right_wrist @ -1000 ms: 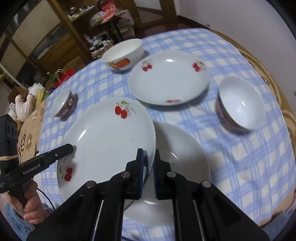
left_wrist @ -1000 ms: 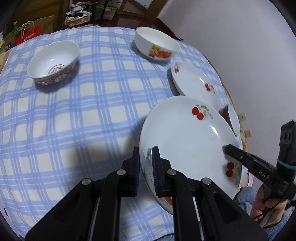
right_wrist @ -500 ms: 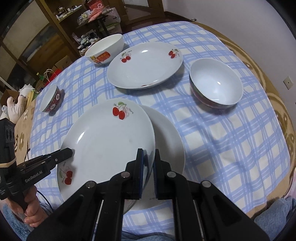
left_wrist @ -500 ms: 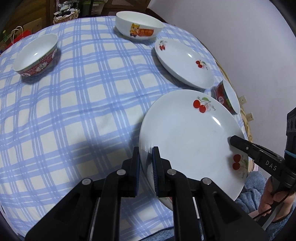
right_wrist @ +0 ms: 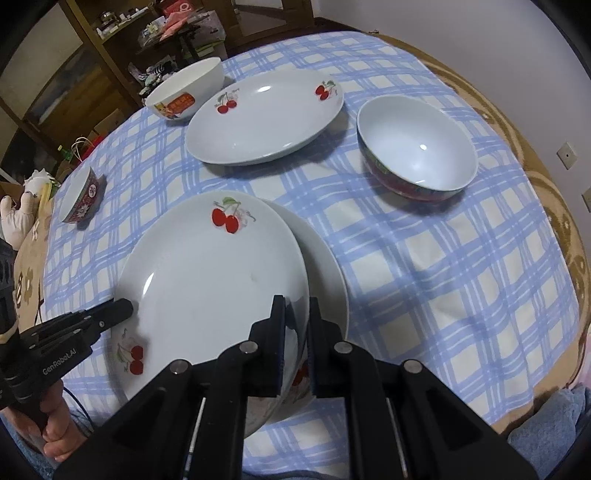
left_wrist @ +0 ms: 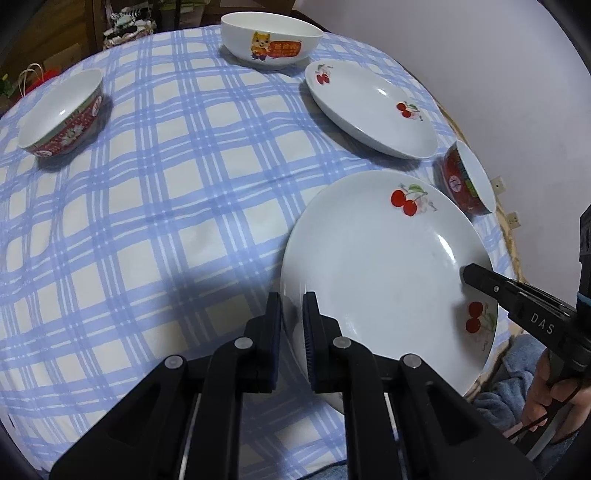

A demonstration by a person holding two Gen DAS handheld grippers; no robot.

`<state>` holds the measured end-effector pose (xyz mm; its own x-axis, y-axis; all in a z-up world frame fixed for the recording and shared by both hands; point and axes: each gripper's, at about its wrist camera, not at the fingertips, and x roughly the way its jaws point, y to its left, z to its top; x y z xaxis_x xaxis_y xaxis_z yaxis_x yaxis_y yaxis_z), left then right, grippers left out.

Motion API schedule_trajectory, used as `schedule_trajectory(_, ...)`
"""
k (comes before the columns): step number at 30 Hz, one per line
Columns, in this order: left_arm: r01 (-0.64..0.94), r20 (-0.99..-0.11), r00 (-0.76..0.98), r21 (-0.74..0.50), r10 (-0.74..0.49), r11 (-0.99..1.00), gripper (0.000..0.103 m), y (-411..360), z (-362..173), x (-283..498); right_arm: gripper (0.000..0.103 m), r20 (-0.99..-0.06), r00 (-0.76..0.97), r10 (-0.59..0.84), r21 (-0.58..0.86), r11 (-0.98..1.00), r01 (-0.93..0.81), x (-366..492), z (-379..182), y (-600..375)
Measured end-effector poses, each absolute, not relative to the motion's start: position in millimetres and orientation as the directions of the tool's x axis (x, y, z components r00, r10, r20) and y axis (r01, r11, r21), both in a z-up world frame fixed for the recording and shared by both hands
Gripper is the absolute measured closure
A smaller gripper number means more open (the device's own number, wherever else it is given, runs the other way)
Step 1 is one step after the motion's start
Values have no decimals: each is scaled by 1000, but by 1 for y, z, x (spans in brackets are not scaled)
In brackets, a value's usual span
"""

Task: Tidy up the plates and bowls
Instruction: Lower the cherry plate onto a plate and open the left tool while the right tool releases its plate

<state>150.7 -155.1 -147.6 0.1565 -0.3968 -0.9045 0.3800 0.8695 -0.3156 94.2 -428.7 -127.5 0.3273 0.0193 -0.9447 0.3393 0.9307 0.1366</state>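
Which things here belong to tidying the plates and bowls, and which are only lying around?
For the job:
- held cherry plate
- plate beneath it
- far cherry plate
- two red-patterned bowls
- white cartoon bowl

Lying about:
- checked tablecloth
- shelf clutter
- soft toy

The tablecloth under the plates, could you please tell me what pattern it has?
The tablecloth is a blue and white check, clearest in the left wrist view.

Left gripper (left_wrist: 291, 321) clamps the near rim of a cherry-print plate (left_wrist: 376, 266); right gripper (left_wrist: 466, 275) grips its opposite rim. On the checked tablecloth (left_wrist: 166, 192): second plate (left_wrist: 373, 110), three bowls toward the far edges.
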Motion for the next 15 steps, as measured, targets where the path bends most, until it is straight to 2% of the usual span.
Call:
schedule_trajectory(9, 372, -903, 175, -308, -393, 876, 92, -152, -149, 149, 91, -950, 312, 23, 139, 925, 354, 98, -139, -431)
schedule_trajectory(15, 351, -894, 168, -340, -416, 872, 91, -145, -152, 149, 90, -957, 285, -53, 47, 942, 333, 102, -144, -423)
